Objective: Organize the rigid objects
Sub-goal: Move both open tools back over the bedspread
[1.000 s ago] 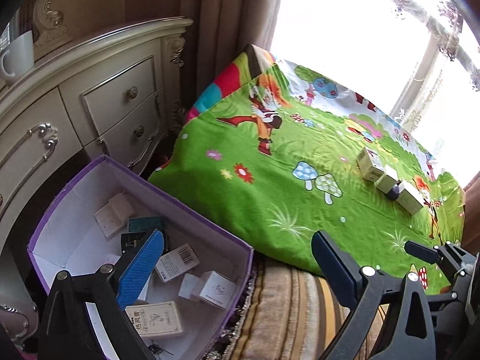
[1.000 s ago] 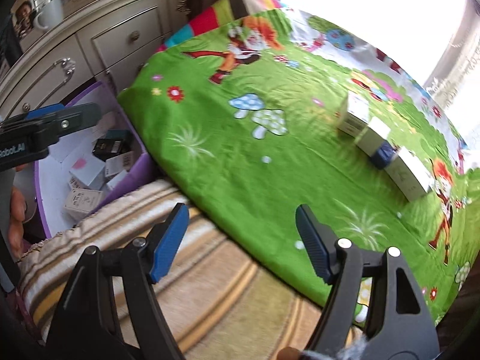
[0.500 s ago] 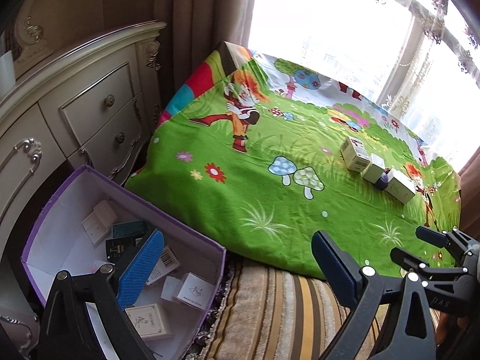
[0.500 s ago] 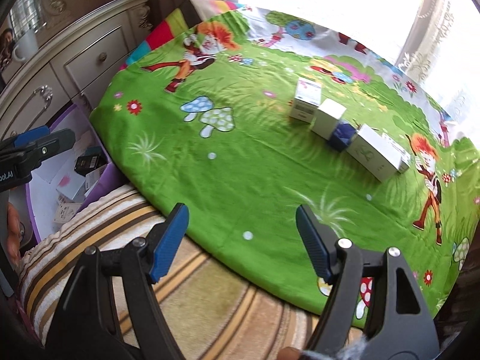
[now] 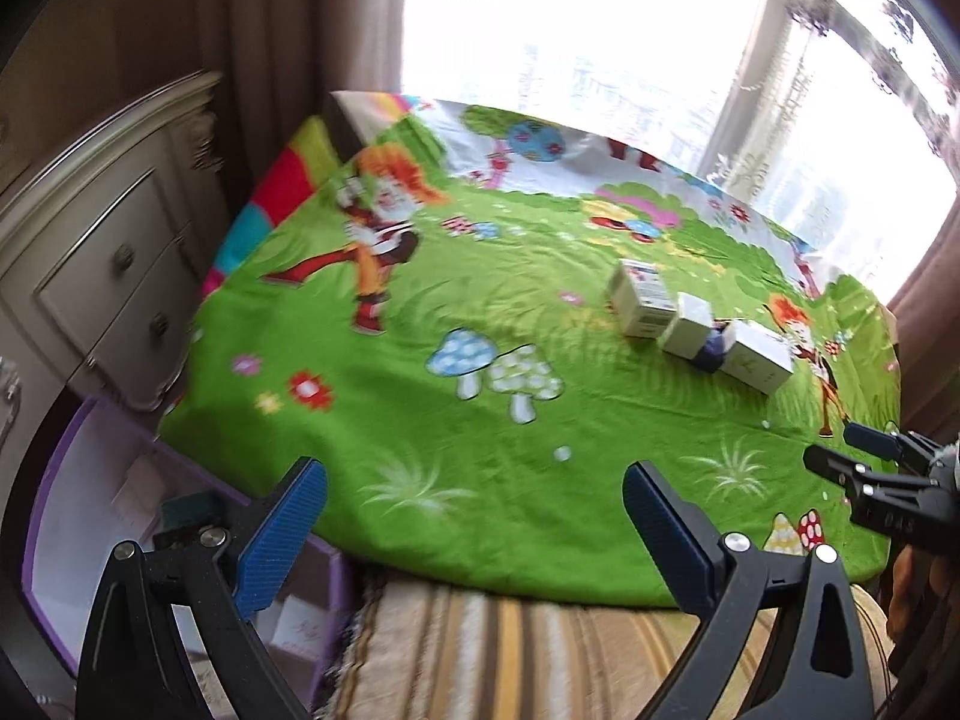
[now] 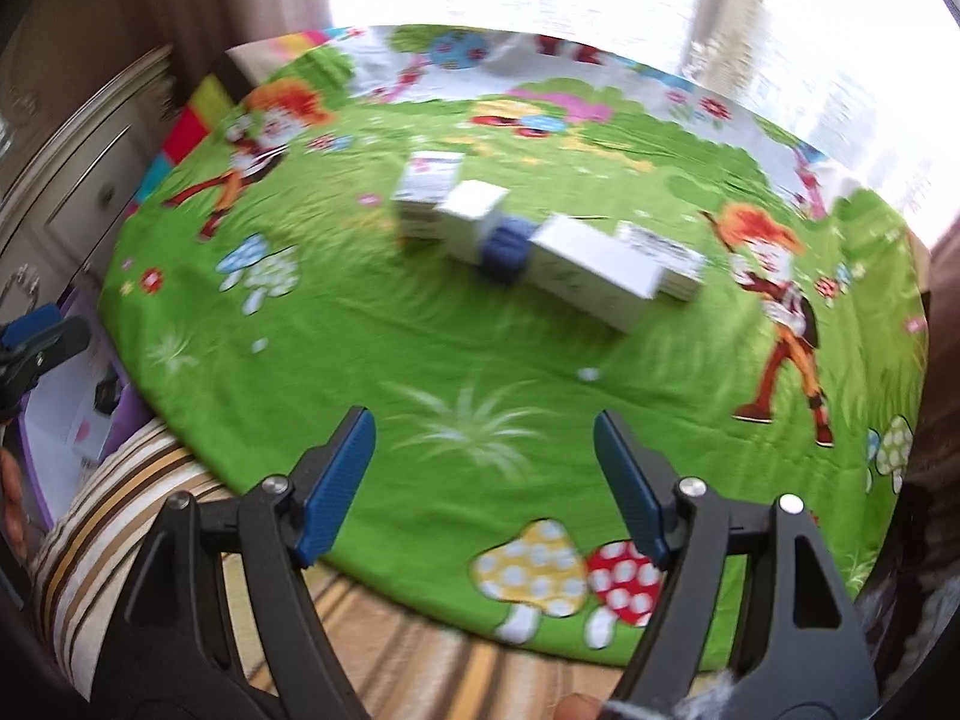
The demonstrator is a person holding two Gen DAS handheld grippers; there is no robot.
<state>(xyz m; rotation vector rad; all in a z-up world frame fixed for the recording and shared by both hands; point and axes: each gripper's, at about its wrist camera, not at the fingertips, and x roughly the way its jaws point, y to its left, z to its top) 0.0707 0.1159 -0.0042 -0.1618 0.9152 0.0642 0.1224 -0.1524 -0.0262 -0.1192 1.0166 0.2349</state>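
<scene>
Left wrist view
Left tongs (image 5: 474,516): jaws spread wide with nothing between them, hanging over the near edge of the green cartoon cloth (image 5: 420,420).
Boxes: a row of small cartons lies on the cloth toward the far right. A white box with a printed face (image 5: 642,306) comes first, a smaller white box (image 5: 687,327) touches it, a dark blue object (image 5: 711,351) sits next, and a longer white box (image 5: 753,357) ends the row.
Purple box (image 5: 66,480): open at lower left, beside the cloth's edge and below the cream dresser (image 5: 102,252); a few small cartons lie inside, blurred.
Striped cushion (image 5: 510,648): beige with brown and yellow stripes, under the cloth's near edge.
Right tongs (image 5: 864,462): seen edge-on at the right border, over the cloth's right side.
Window (image 5: 600,48): bright, behind the cloth, with brown curtains to its left.

Right wrist view
Right tongs (image 6: 483,480): jaws apart, gripping nothing, over the near part of the cloth (image 6: 420,330).
Boxes: the same row sits mid-cloth, well beyond the fingertips, and is blurred. The printed white box (image 6: 429,192), the smaller white box (image 6: 471,219), the blue object (image 6: 507,246) and the long white box (image 6: 591,276) touch in line, with another flat white box (image 6: 666,258) just behind the last.
Purple box (image 6: 54,420): partly seen at the left edge.
Left tongs (image 6: 36,342): only one blue-tipped finger shows at the left edge.
</scene>
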